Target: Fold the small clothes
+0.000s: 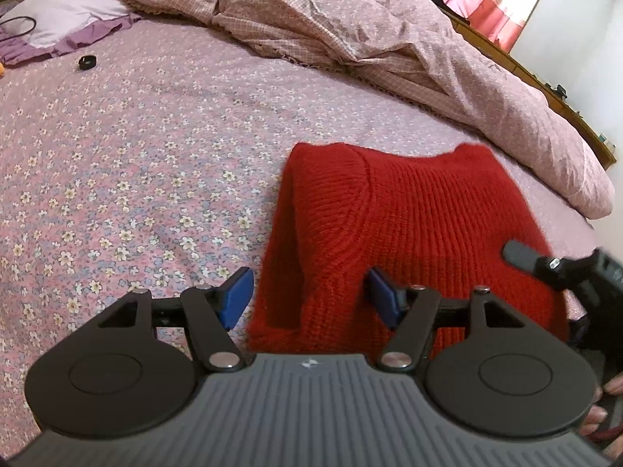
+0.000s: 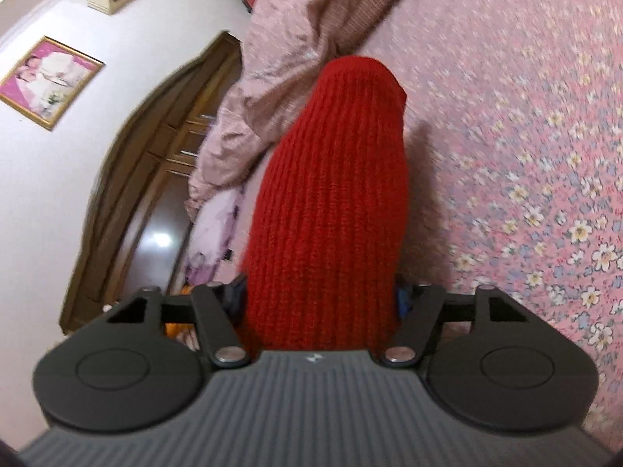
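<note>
So over on the far left of the left wrist view there's a pale purple pillow (image 1: 66, 15) with a black cable (image 1: 17, 25) looped on it, and a small black ring-shaped thing (image 1: 87, 62) sitting by itself on the flowery pink bedsheet (image 1: 117, 163). A rumpled pink quilt (image 1: 350, 27) is heaped along the back and right of the bed. The left gripper (image 1: 309, 295) has its blue pads (image 1: 237, 292) standing apart, and a folded edge of the red knit sweater (image 1: 409, 225) runs between them; the left pad looks clear of the knit, so it isn't pinching it as far as I can see. The sweater lies on the sheet, right of middle, near the quilt. Further right the right gripper (image 1: 521, 255) pokes in at the sweater's edge, with fingers (image 1: 607, 401) of a person's hand just showing in the corner. In the right wrist view, a framed picture (image 2: 46, 81) hangs on the wall at left, with a dark wooden headboard (image 2: 155, 148) beside it. The right gripper (image 2: 321, 299) has a thick bunch of the red sweater (image 2: 331, 194) filling the gap between its jaws, but the pads are mostly hidden, so I can't tell if they're actually squeezing it.
</note>
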A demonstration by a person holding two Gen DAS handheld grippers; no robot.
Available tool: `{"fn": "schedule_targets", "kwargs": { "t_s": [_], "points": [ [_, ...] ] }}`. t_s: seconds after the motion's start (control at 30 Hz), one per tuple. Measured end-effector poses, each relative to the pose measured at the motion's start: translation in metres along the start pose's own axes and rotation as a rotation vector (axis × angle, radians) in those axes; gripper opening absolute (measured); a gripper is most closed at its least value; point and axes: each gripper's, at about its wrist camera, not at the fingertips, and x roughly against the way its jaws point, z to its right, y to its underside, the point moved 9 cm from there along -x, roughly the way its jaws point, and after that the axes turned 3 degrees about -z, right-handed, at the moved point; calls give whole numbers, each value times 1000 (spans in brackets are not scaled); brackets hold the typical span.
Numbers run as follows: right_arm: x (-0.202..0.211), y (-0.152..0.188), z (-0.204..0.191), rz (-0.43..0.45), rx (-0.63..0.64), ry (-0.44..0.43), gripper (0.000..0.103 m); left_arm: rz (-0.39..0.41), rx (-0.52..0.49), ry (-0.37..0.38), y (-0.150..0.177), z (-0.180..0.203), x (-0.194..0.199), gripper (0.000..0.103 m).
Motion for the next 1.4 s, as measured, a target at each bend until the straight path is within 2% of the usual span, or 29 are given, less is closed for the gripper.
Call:
{"fn": "schedule_targets", "kwargs": {
  "t_s": [0.17, 0.33, 0.5, 0.67, 0.9, 1.07, 1.27, 1.4],
  "points": [
    [20, -9, -27, 43, 31, -37, 62, 13, 4, 19, 1, 16, 6, 69],
    [60, -20, -35, 100, 77, -35, 60, -3, -42, 79, 13, 55, 6, 69],
    [106, -23, -22, 141, 110, 23, 60, -40, -105, 146, 33, 103, -1, 69],
    [145, -25, 5, 192, 82, 79, 60, -79, -172, 195, 54, 147, -7, 69],
    [182, -18, 58, 240, -21, 134, 60, -93, -257, 191, 75, 180, -10, 69],
    [186, -6, 82, 243, -47, 172, 60, -99, -280, 166, 81, 185, -12, 70],
    [189, 10, 95, 234, 12, 257, 61, -95, -315, 140, 86, 185, -4, 70],
    [190, 12, 95, 231, 109, 348, 64, -88, -323, 125, 91, 185, 0, 70]
  ]
}}
